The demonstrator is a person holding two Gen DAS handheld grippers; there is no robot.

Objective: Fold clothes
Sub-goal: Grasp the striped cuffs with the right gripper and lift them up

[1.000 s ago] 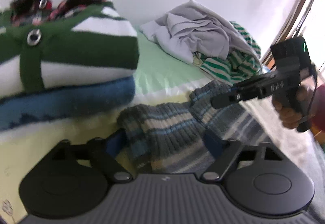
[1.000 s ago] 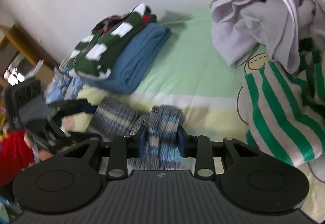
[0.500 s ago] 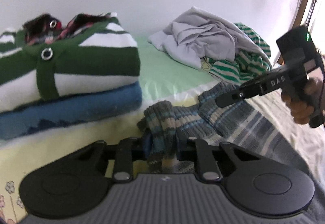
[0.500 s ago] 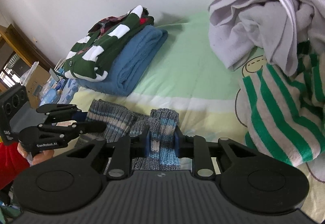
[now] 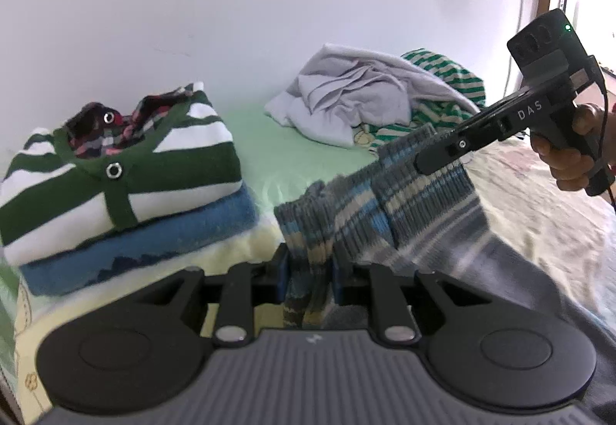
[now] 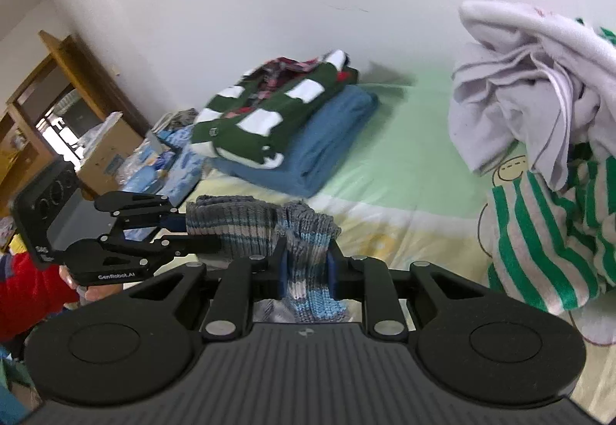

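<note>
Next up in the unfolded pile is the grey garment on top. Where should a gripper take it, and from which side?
Probably by the loose fold at the near lower edge of the grey garment, coming in from the open green sheet. That edge hangs free there, while its far side drapes over the striped shirt. Both grippers are busy holding the knit sweater.

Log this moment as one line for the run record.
left gripper: shut on striped knit | right gripper: shut on same | knit lifted between both | folded stack: on bed
</note>
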